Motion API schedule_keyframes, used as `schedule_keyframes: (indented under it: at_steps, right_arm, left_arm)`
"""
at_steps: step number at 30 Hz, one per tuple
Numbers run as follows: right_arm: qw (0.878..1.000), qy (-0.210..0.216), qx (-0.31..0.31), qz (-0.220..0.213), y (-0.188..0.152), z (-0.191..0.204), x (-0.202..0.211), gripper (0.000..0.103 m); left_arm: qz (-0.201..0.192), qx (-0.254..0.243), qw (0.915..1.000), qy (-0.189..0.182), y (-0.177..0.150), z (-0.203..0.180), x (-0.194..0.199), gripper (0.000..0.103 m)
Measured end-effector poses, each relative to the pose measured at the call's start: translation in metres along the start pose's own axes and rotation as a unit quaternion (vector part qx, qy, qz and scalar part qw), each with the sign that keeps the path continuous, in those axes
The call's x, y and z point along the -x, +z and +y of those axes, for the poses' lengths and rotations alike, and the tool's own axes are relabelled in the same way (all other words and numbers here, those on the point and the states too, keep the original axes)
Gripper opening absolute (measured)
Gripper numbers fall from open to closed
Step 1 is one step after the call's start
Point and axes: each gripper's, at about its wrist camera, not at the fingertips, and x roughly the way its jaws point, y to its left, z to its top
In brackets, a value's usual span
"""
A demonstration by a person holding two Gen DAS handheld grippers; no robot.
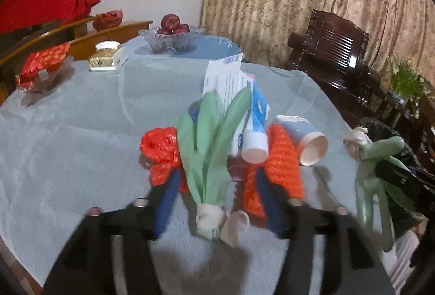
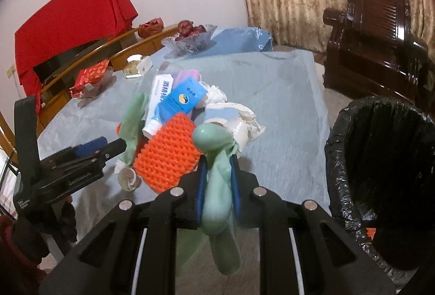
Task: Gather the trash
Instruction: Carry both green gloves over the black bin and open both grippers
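Now the left gripper [image 1: 217,197] stands wide open over the table [image 1: 81,132], its blue pads [image 1: 168,199] set well apart, and a green glove [image 1: 209,148] lies between them on the cloth, touched by neither pad as far as the left wrist view shows. That glove is the landmark: its fingers fan away from the camera, its pale cuff [image 1: 214,219] bunched at the near end. Orange foam netting [image 1: 160,156] lies just to its left and more of it [image 1: 274,167] just to its right, both pieces reaching under the open fingers. Just beyond the glove sits a blue-and-white tube [image 1: 255,129] with a box flap behind it, and a paper cup [image 1: 307,140] lies tipped on its side to the right of the tube. Over on the right, the right gripper [image 2: 217,186] is nearly closed and clamped on a second green glove [image 2: 217,199], which bulges above the pads and hangs limp below them, clear of the table. The right wrist view puts the black-lined bin [image 2: 380,172] off the table's right edge, well right of the first glove. Far beyond the glove, a glass bowl of red fruit [image 1: 171,36] stands at the back of the table.
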Motion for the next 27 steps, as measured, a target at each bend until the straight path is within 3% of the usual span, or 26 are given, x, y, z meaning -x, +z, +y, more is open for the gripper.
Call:
schedule_keyframes:
  at_steps: [4, 6, 9, 18, 27]
  right_arm:
    - [1.000, -0.002, 0.000, 0.004, -0.002, -0.003, -0.004, 0.016]
    - [1.000, -0.005, 0.002, 0.006, -0.002, -0.003, -0.006, 0.016]
    - [1.000, -0.005, 0.005, 0.010, -0.004, -0.001, -0.006, 0.016]
    - [1.000, 0.005, 0.009, -0.022, 0.009, 0.006, 0.016, 0.016]
    - [0.997, -0.003, 0.016, -0.074, 0.028, 0.006, 0.062, 0.016]
  left_arm:
    - [0.009, 0.002, 0.9999, 0.003, 0.000, 0.002, -0.017, 0.057]
    - [0.019, 0.001, 0.9998, 0.003, 0.001, 0.005, -0.026, 0.026]
    - [0.017, 0.010, 0.9998, -0.004, 0.002, 0.010, -0.023, 0.014]
    - [-0.029, 0.028, 0.9983, -0.042, 0.012, 0.008, 0.040, 0.011]
    - [-0.067, -0.008, 0.9943, -0.082, 0.033, -0.029, 0.077, 0.011]
